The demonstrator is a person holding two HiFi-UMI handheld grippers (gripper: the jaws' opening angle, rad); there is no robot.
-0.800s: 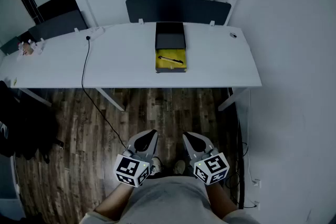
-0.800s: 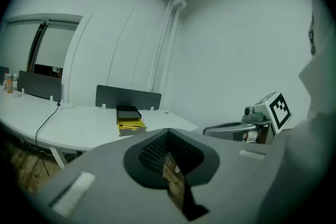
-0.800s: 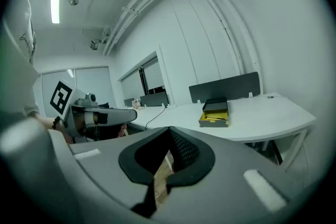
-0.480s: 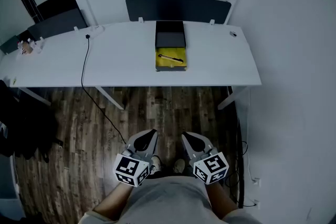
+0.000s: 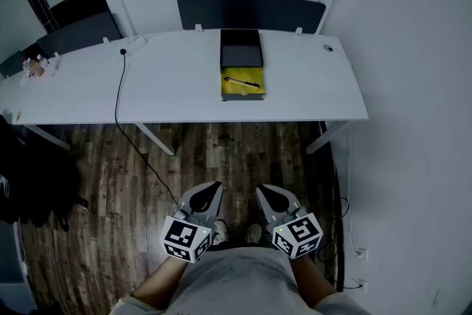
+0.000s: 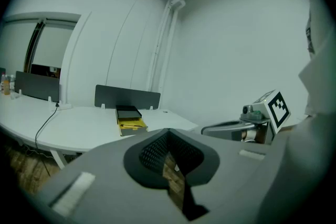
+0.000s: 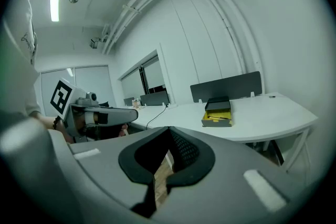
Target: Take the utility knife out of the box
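Note:
An open box lies at the middle of the white table, its black lid folded back. In its yellow tray rests the dark utility knife. Both gripper views also catch the box far ahead. My left gripper and right gripper hang side by side close to my body over the wooden floor, well short of the table. Each has its jaws together with nothing between them, as seen at the left gripper and right gripper.
A black cable runs across the table's left part and down to the floor. A dark partition stands behind the table. Small items sit at the far left end. A black bag lies on the floor at left; a white wall closes the right.

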